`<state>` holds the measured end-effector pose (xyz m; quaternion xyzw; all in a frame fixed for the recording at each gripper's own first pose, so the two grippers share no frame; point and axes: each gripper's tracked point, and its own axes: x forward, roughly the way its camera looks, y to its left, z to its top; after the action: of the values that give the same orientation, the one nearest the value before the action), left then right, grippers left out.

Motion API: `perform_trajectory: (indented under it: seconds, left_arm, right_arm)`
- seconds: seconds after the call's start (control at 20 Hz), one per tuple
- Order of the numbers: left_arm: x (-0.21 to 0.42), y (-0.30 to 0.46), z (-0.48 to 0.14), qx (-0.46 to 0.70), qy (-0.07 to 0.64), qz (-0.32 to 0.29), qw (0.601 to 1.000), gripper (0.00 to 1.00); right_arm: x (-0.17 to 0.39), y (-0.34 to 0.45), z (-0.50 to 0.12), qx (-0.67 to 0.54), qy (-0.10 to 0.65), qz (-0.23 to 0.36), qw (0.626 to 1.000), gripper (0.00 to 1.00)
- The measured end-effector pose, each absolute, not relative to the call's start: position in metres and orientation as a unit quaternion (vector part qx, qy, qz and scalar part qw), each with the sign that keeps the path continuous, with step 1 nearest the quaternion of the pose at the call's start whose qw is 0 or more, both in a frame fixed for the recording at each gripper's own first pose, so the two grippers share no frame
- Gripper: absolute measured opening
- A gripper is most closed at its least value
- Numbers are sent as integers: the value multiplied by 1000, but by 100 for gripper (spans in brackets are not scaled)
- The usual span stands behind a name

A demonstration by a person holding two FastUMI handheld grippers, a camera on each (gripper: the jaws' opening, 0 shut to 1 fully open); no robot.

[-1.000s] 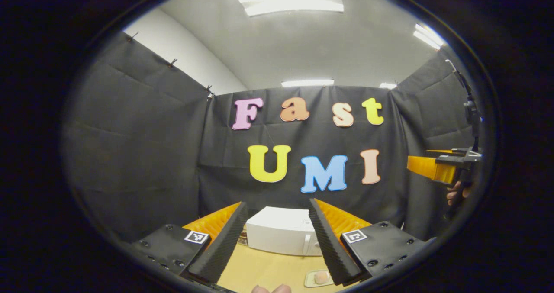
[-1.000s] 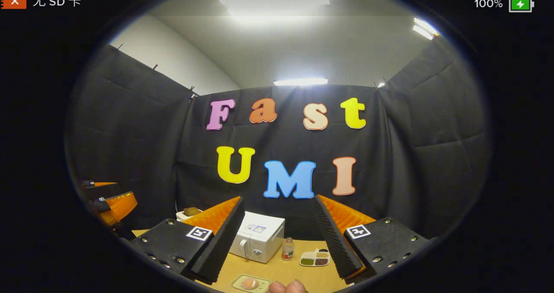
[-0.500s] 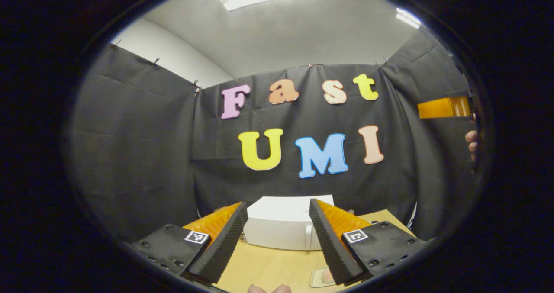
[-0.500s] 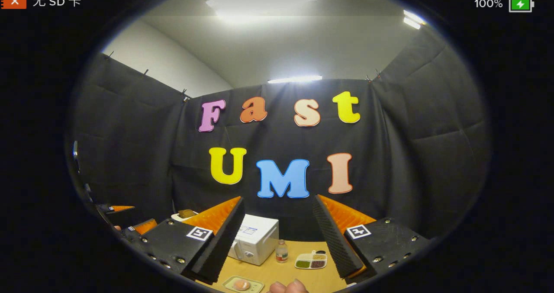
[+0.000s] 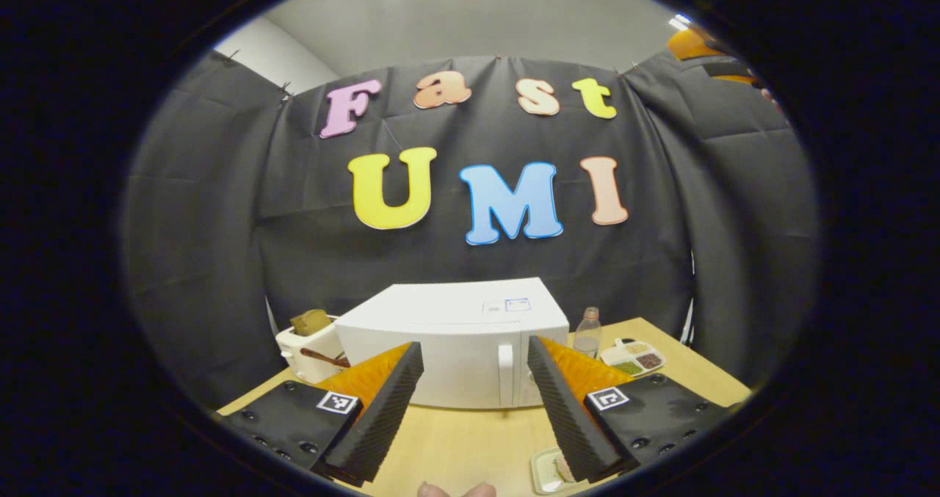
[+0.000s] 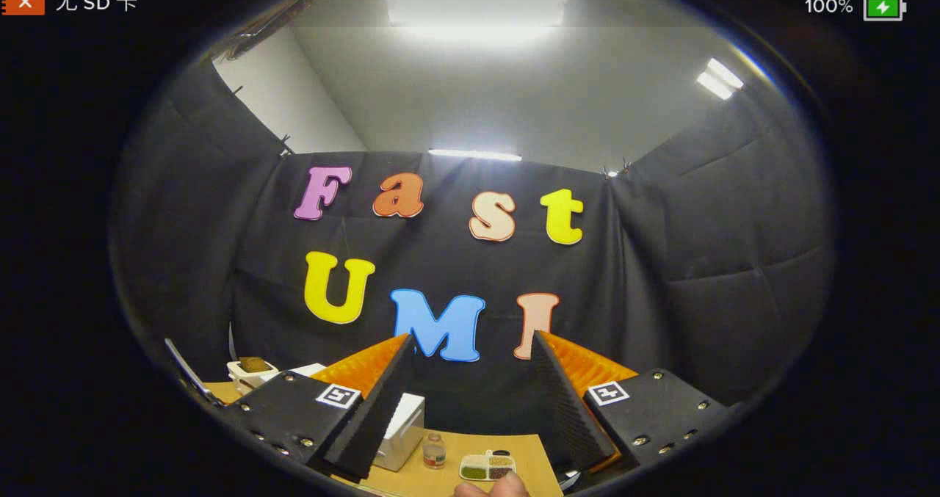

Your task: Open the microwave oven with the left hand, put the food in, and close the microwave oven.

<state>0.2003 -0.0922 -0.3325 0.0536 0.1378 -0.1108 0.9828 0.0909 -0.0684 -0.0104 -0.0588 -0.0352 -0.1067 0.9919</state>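
Observation:
The white microwave (image 5: 440, 335) stands shut at the back of the wooden table (image 5: 455, 445), its vertical door handle (image 5: 505, 365) facing me. My left gripper (image 5: 476, 409) is open and empty, a short way in front of the door and apart from it. A pale tray with the food (image 5: 547, 471) lies near the front edge, mostly hidden behind the right-hand finger. My right gripper (image 6: 474, 409) is open and empty, held high and tilted up at the wall. A corner of the microwave (image 6: 404, 427) peeks out beside its left finger. Part of the right gripper (image 5: 696, 43) appears high at the right.
A white toaster (image 5: 308, 339) with bread in it stands left of the microwave. A small bottle (image 5: 587, 329) and a sectioned dish of grains (image 5: 631, 356) stand to its right. The bottle (image 6: 433, 453) and dish (image 6: 487, 468) sit low between the right gripper's fingers.
The left gripper has moved in towards the microwave, which looks much larger. The right gripper has tilted up and swung right; the food tray has slipped out of its view.

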Motion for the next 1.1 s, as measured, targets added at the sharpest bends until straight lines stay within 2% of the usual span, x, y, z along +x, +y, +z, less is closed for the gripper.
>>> perform_trajectory:
  seconds: [0.15, 0.25, 0.3, 0.45, 0.55, 0.65, 0.7, 0.75, 0.9, 1.1]
  left_arm:
    - [234, -105, -391, 48, 161, -140, 976, 98]
    - [254, -112, -424, 38, 177, -149, 972, 100]
    - [265, -115, -438, 31, 183, -149, 971, 95]
    - [289, -123, -479, 22, 207, -152, 966, 93]
    - [296, -129, -507, 20, 234, -155, 960, 82]
    - [295, -139, -500, 20, 209, -164, 964, 79]
    - [295, -143, -503, 43, 210, -170, 962, 65]
    - [293, -147, -509, 51, 217, -176, 959, 56]
    - [303, -146, -512, 39, 210, -166, 963, 57]
    - [313, -159, -542, 11, 257, -170, 951, 60]
  right_arm:
    - [107, -67, -25, -78, -10, -129, 989, 96]
    - [115, -64, -36, -95, 6, -138, 986, 100]
    - [119, -63, -42, -99, 15, -143, 985, 96]
    - [126, -59, -56, -103, 38, -151, 982, 96]
    - [130, -59, -58, -114, 45, -154, 980, 97]
    - [132, -60, -58, -117, 44, -157, 980, 97]
    - [132, -59, -61, -115, 47, -157, 980, 96]
    - [132, -58, -67, -110, 53, -157, 980, 96]
    - [130, -54, -66, -110, 55, -151, 981, 97]
    - [127, -55, -66, -112, 51, -152, 981, 97]
